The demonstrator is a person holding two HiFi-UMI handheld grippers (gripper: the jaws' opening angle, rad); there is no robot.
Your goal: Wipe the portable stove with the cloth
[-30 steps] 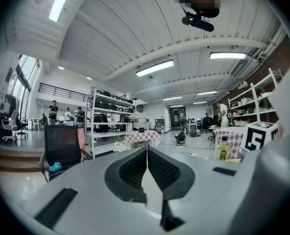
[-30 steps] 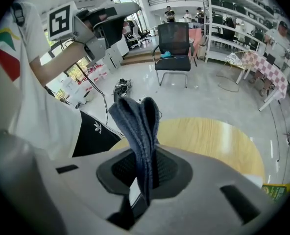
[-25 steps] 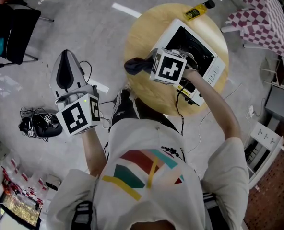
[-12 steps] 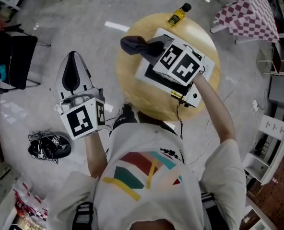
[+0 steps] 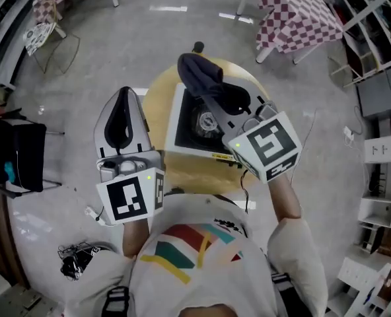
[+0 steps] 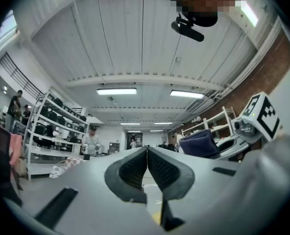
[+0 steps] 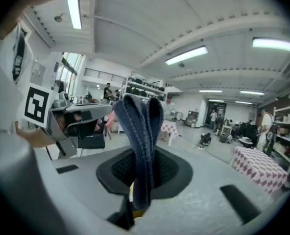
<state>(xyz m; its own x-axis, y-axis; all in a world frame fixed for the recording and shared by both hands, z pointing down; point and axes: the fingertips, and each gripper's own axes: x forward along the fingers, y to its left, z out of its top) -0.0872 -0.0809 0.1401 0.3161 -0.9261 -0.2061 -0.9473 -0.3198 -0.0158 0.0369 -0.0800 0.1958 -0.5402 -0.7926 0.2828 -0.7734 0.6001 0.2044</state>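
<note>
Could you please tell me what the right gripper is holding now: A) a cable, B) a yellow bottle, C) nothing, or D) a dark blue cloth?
D: the right gripper is shut on the dark blue cloth, which sticks up between its jaws.

Cloth (image 7: pixel 141 131) dark stitched fabric; table (image 5: pixel 159 104) prob. pale matt wood.
</note>
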